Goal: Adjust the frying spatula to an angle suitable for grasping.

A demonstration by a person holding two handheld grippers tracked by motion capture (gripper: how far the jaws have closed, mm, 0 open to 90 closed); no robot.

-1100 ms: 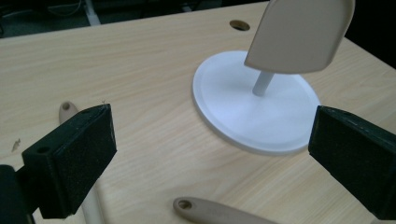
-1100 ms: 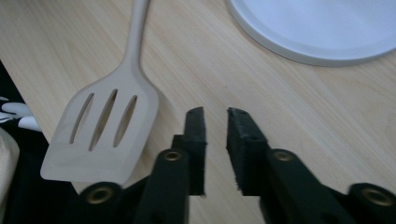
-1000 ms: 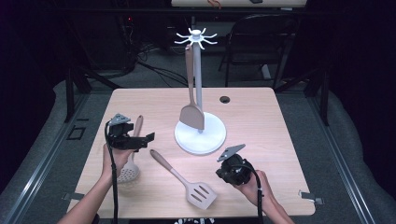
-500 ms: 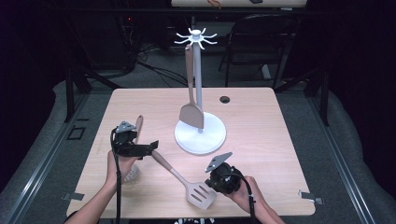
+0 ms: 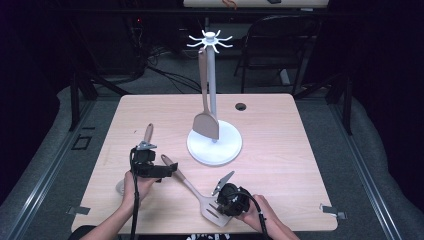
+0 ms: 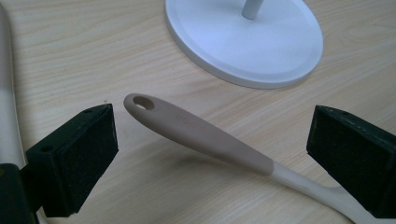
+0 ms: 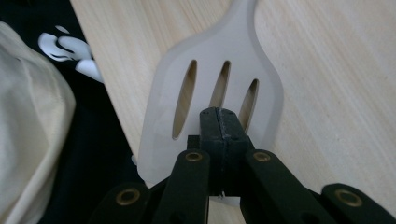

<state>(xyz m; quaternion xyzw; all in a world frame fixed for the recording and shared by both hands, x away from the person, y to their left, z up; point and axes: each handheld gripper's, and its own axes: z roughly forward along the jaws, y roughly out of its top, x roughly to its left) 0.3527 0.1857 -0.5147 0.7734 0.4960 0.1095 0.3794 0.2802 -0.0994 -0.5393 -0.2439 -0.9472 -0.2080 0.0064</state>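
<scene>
The left gripper (image 5: 170,171) stood spread around the handle of the slotted spatula (image 5: 192,187), which lay on the table (image 5: 280,150) before the white stand (image 5: 215,145), while the right gripper (image 5: 223,199), pressed together, rested over its blade.

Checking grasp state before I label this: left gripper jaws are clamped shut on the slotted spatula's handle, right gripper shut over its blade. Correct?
Not quite. The left gripper is open: in the left gripper view its jaws stand wide apart on either side of the slotted spatula's handle, not touching it. The right gripper is shut over the blade, as you said.
</scene>
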